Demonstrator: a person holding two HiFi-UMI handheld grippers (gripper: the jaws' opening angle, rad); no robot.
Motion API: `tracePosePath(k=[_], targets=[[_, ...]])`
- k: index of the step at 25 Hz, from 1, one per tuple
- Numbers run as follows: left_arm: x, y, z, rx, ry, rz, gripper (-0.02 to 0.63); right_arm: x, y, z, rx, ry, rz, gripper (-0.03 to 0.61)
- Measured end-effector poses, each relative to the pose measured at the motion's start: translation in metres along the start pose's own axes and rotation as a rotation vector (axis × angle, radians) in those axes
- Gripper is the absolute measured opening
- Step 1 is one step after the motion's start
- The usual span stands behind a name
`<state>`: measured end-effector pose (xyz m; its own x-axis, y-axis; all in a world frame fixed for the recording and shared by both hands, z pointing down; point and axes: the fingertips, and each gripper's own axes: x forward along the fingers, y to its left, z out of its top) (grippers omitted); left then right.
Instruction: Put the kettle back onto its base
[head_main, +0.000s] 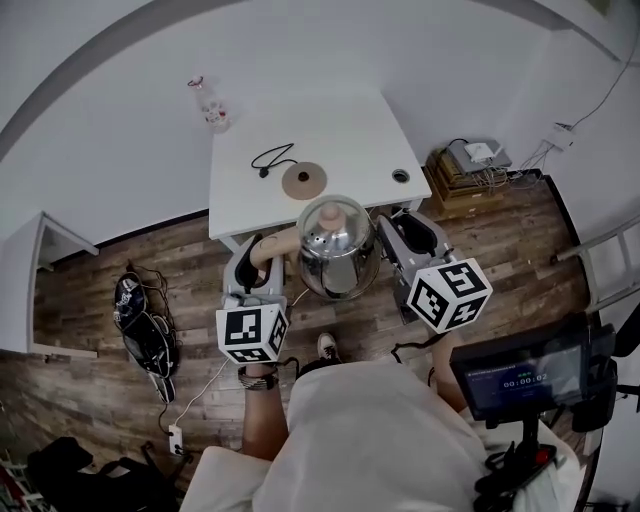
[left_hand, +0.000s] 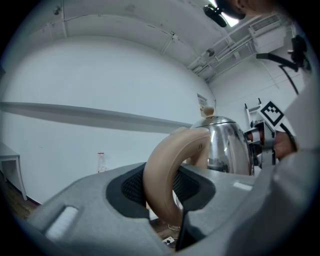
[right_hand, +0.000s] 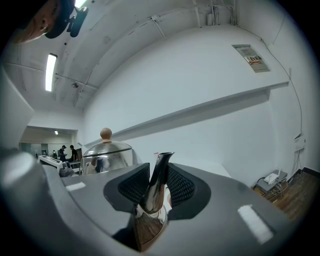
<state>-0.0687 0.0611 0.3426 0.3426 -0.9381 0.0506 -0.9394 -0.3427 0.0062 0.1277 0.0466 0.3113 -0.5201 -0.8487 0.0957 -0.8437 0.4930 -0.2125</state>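
Gripping kettle (head_main: 335, 250): L gripper (head_main: 259, 260) handle (left_hand: 164, 180), R gripper (head_main: 392, 240) spout (right_hand: 156, 182)

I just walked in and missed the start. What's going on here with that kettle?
A person is carrying a steel kettle with two handheld tools. The left tool is shut on its beige handle, and the right tool is shut on its spout. The kettle hangs in the air at the near edge of the white table. Its round base lies bare on the table beside a black cord, so the kettle is not yet set on it.
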Motion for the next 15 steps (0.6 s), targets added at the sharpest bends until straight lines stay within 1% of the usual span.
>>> tracePosePath(k=[5,9,11,15], targets=[[0.034,0.024,-0.001,0.005,0.008,-0.022,0.126,0.038,-0.009,0.004,-0.004,-0.003,-0.02,0.107],[0.076,0.071,-0.004,-0.016,0.028,-0.034,0.126,0.1,-0.012,0.006,0.003,0.023,-0.038,0.107],[0.089,0.089,-0.008,-0.027,0.037,-0.04,0.126,0.122,-0.01,0.005,0.008,0.034,-0.044,0.107],[0.092,0.09,-0.009,-0.022,0.034,-0.046,0.126,0.124,-0.013,0.002,0.014,0.029,-0.048,0.107]])
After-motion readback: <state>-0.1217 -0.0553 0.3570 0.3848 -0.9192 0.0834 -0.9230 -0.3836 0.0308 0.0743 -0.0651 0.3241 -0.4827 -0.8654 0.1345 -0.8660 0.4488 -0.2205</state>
